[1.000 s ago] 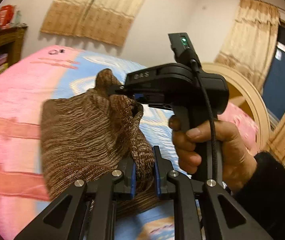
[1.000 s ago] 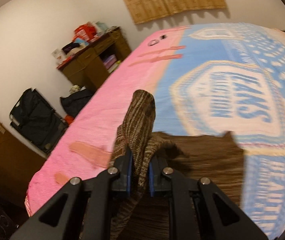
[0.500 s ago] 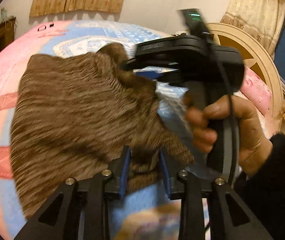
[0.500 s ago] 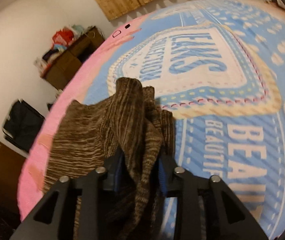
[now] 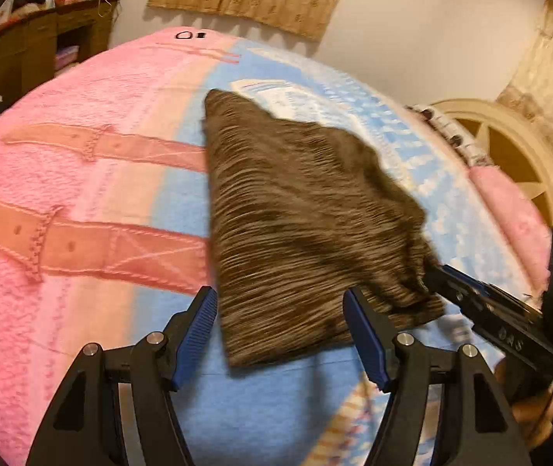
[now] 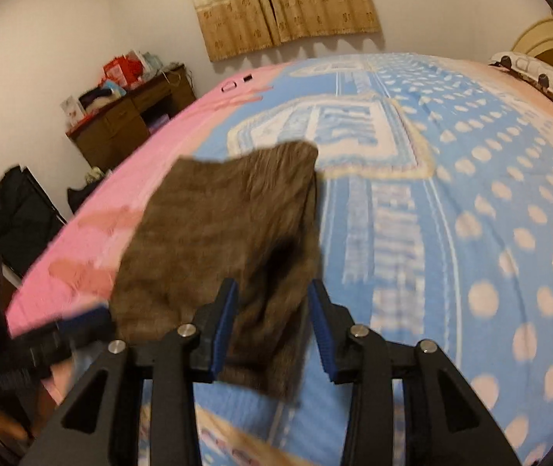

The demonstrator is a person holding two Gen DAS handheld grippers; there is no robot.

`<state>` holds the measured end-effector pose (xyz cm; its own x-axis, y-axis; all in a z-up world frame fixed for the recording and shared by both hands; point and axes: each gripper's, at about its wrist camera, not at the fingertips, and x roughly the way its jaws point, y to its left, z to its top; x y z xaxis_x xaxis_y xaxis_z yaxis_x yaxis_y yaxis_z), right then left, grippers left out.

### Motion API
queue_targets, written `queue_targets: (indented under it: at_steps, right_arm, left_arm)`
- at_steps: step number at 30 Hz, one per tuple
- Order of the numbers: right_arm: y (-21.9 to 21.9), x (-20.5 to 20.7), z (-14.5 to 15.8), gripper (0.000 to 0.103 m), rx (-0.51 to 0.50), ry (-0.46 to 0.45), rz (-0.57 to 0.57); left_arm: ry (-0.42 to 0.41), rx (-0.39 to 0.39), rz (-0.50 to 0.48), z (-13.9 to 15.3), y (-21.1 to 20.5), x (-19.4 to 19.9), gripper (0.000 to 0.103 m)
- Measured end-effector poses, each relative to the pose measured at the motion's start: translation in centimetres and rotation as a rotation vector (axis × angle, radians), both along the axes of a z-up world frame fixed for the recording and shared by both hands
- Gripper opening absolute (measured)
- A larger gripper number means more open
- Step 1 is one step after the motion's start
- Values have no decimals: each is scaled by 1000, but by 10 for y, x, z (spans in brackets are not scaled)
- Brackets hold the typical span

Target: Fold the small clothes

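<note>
- Your left claw [image 5: 280, 326] is wide open. Its blue ribbed pads [image 5: 198, 326] stand on either side of the near edge of the brown knit cloth [image 5: 299, 209], and nothing is pinched between them.
- Your right claw [image 6: 272, 318] is open too, about half as wide. The near end of the cloth [image 6: 222, 240] sits in the gap, but the pads [image 6: 225, 322] do not squeeze it.
- From the left camera you see your right claw [image 5: 437, 273] come in from the right, its tips at the cloth's right corner.
- The cloth is a fuzzy knit with thin brown and tan stripes. It lies mostly flat on the bed, wide near you and drawn to a point at the far end. There is a dark crease in it near your right claw.
- The cloth looks blurry in both views.
- The bed cover [image 5: 82, 178] feels like a towel: bumpy and soft. One side is pink with belt shapes. The other side [image 6: 489, 202] is blue with pale dots and big white letters.
- A brown wooden desk [image 6: 121, 128] stands by the white wall with red and blue things piled on top.
- Tan curtains [image 6: 284, 4] with a wavy hem hang behind the bed.
- A black bag [image 6: 16, 217] sits on the floor by the wall.
- A round cream headboard [image 5: 509, 155] is at the right.
</note>
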<state>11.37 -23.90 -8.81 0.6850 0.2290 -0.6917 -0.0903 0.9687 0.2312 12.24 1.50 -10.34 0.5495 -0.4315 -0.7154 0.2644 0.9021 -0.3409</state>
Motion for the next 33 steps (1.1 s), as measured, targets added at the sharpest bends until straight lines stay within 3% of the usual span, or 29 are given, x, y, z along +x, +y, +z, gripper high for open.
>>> queue_targets:
  at_steps: [4, 9, 12, 18, 22, 23, 25, 26, 27, 28, 30, 33]
  right_arm:
    - [14, -2, -17, 42, -59, 25, 8]
    - [22, 5, -29, 39, -166, 48, 5]
    - [22, -1, -19, 40, -176, 17, -7]
    - [28, -21, 3, 40, -235, -89, 9]
    - [34, 0, -23, 39, -250, 8, 26]
    - [32, 10, -39, 37, -226, 75, 31]
    - [24, 9, -42, 26, -143, 59, 0]
    - [21, 10, -40, 24, -115, 72, -5]
    - [19, 9, -37, 22, -94, 73, -14]
    - [18, 8, -34, 21, -73, 71, -15]
    - [17, 4, -26, 20, -32, 65, -2]
    - [10, 0, -21, 19, 118, 83, 24]
  left_arm:
    - [-8, 39, -42, -5, -5, -18, 68]
    - [-53, 176, -101, -10, -20, -27, 68]
    - [-75, 264, -64, -16, -22, -18, 68]
    - [-77, 146, 32, -16, 7, -11, 68]
    - [-93, 148, 49, -16, 8, -7, 68]
    - [-106, 145, 47, -15, 7, -7, 68]
    - [-136, 119, 56, -13, 9, -5, 67]
    - [-142, 87, 70, -12, 13, -4, 53]
    - [-124, 22, 79, -13, 20, -1, 27]
    - [-95, -32, 80, -15, 26, 3, 20]
    - [-62, -93, 111, -20, 39, 3, 18]
    - [-55, -65, 92, -23, 44, -5, 18]
